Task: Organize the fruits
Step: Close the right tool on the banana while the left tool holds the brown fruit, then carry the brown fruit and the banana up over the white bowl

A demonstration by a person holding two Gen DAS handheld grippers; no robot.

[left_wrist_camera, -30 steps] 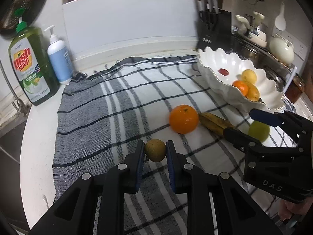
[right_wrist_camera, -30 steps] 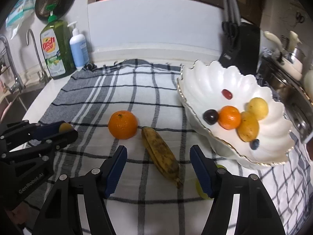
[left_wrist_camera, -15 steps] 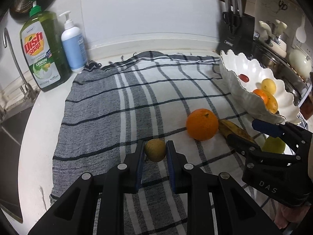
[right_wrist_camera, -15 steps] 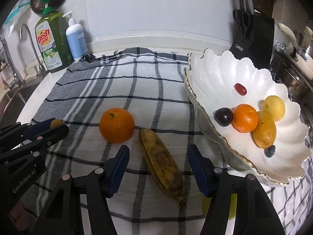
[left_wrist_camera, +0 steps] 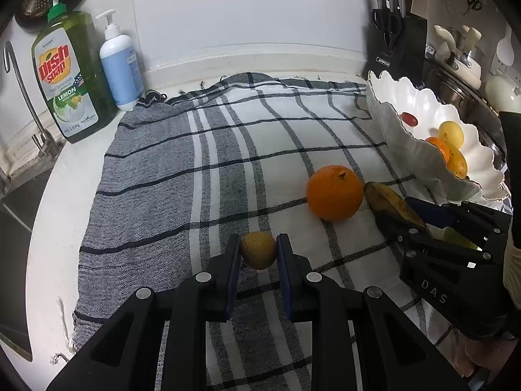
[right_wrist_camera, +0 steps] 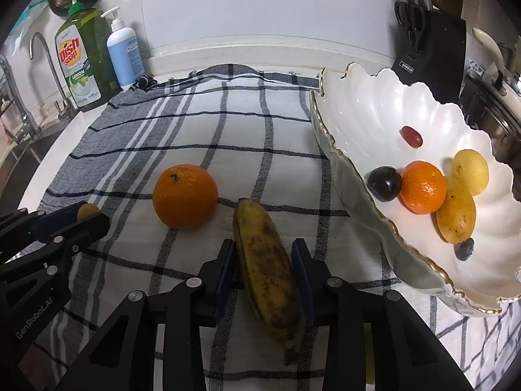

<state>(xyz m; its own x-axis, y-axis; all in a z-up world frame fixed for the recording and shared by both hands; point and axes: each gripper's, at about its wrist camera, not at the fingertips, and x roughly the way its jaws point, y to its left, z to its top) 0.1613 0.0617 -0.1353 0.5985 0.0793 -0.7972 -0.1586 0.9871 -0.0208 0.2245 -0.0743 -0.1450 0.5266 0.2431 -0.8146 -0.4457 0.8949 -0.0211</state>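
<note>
Banana [right_wrist_camera: 267,260] lies on the cloth [right_wrist_camera: 208,123] beside the bowl [right_wrist_camera: 364,104], between the closing jaws of the right gripper [right_wrist_camera: 263,267]. Left gripper [left_wrist_camera: 259,251] pinches a small brown fruit [left_wrist_camera: 259,250]. Next, likely: lift both into the bowl.

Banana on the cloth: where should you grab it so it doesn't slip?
Grip the banana across its thick middle, coming down from above, one finger on each long side. It lies flat on the cloth, and its ends taper.
</note>
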